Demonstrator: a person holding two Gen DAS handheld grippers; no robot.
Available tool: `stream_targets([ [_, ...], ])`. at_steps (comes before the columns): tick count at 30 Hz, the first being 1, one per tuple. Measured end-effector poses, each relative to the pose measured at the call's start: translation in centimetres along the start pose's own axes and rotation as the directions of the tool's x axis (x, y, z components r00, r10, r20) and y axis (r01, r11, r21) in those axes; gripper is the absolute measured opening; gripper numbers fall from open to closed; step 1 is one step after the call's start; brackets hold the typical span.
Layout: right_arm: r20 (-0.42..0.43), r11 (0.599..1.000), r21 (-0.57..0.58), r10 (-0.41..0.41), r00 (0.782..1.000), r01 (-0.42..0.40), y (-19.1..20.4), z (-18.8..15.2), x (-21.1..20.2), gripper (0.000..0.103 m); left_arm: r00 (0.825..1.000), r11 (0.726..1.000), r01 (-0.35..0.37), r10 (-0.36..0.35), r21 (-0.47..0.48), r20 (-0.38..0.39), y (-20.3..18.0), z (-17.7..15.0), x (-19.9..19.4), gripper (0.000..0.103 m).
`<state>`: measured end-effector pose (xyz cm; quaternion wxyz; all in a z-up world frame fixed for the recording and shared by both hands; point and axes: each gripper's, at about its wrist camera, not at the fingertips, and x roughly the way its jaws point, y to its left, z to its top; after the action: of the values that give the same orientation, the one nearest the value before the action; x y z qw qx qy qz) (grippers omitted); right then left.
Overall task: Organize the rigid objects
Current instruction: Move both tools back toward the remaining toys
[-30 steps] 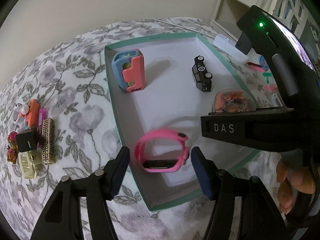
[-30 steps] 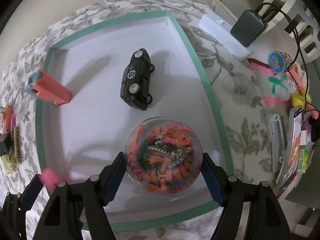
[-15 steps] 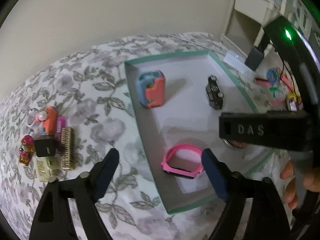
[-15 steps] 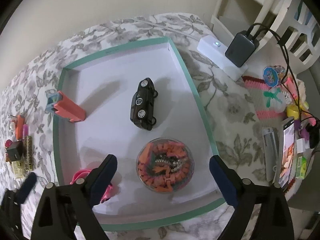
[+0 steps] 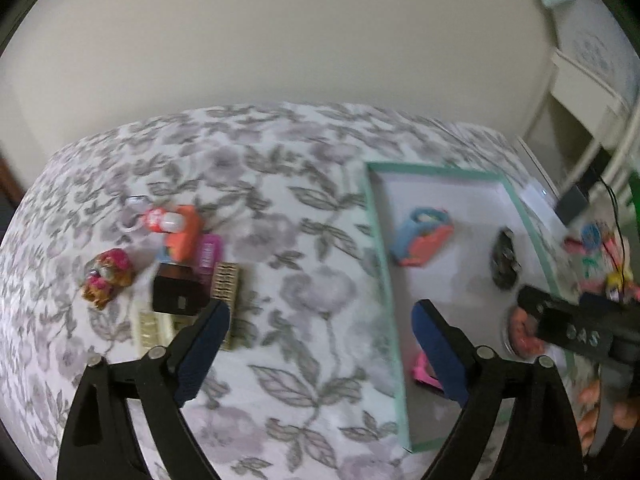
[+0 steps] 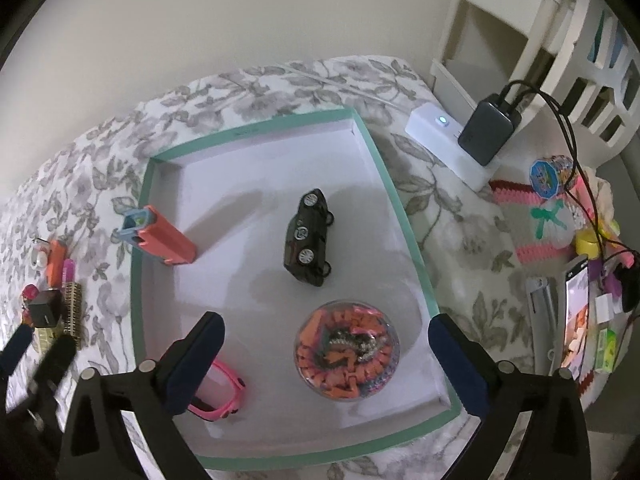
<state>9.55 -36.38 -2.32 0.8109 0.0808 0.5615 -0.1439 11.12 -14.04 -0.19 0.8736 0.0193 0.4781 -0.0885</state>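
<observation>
- Four things already lie in the tray (image 6: 384, 176): the toy car (image 6: 308, 238), the round clear box of orange bits (image 6: 347, 350), the pink band (image 6: 218, 394) and the coral-and-blue case (image 6: 160, 240).
- A cluster remains outside on the flowered surface (image 5: 280, 280): a black cube (image 5: 178, 294), an orange piece (image 5: 184, 234), a gold bar (image 5: 226, 286), a small red figure (image 5: 107, 276).
- My left claw (image 5: 320, 348) is spread wide, empty, above the surface between cluster and tray.
- My right claw (image 6: 326, 356) is spread wide, empty, over the tray.
- By my reckoning, roughly half remains.
</observation>
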Motion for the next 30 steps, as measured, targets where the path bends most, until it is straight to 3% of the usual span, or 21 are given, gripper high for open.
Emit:
stream_targets([
  [11,0.065,0.998,-0.035,0.048,0.997,-0.046,2.0,0.4,-1.8,0.103,0.999,0.987,-0.031,0.037,-0.156,0.037,5.9,1.8,-1.4,0.103],
  [14,0.094,0.996,-0.062,0.071,0.993,-0.066,3.6,0.5,-2.6,0.103,0.995,0.975,-0.070,0.082,-0.211,0.049,8.1,2.2,-1.8,0.103],
  [21,0.139,0.981,-0.153,0.143,0.980,-0.121,8.4,0.2,-4.2,0.103,0.989,0.921,-0.107,0.138,-0.375,0.056,14.7,2.3,-2.7,0.103],
  [30,0.140,0.947,-0.254,0.235,0.962,-0.195,13.7,-0.6,-4.8,0.103,0.980,0.849,-0.155,0.198,-0.505,0.032,21.4,1.5,-3.3,0.103],
])
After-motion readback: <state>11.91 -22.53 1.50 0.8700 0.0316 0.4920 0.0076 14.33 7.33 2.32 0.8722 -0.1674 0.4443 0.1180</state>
